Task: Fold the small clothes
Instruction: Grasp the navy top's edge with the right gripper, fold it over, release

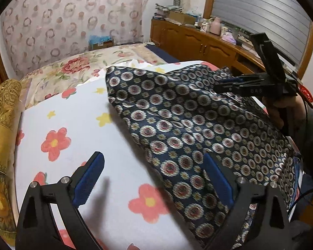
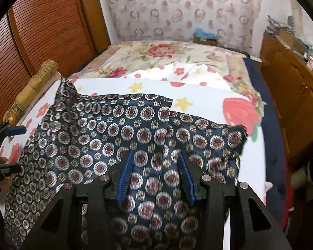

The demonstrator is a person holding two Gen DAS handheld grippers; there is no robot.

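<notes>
The patterned garment [image 1: 177, 125], dark blue with rows of round medallions, lies spread on a white sheet with red flowers [image 1: 73, 129] that covers the bed, and in the left wrist view its near end runs under the camera's own housing and is cut off at the lower right edge. The left gripper [image 1: 154, 179] hangs over the garment's left border with its blue pads [image 1: 89, 179] spread wide and nothing between them; one pad sits over bare sheet, the other over cloth. To the right, the right gripper [image 1: 225, 84] shows only from the side above the garment, so its gap cannot be read here, and the hand holding it is dark and partly cropped. The cabinet top [image 1: 208, 33] behind is too cluttered to sort out. In the right wrist view the garment [image 2: 114, 129] fills the foreground, one layer overlapping another, its lower part hidden beneath the tool. The right gripper [image 2: 156, 175] stands partly open above the cloth, pads apart and clamping nothing. At the far left edge the left gripper [image 2: 12, 148] is mostly cut off. A gold bolster [image 2: 35, 85] lies along the sheet's left side.
</notes>
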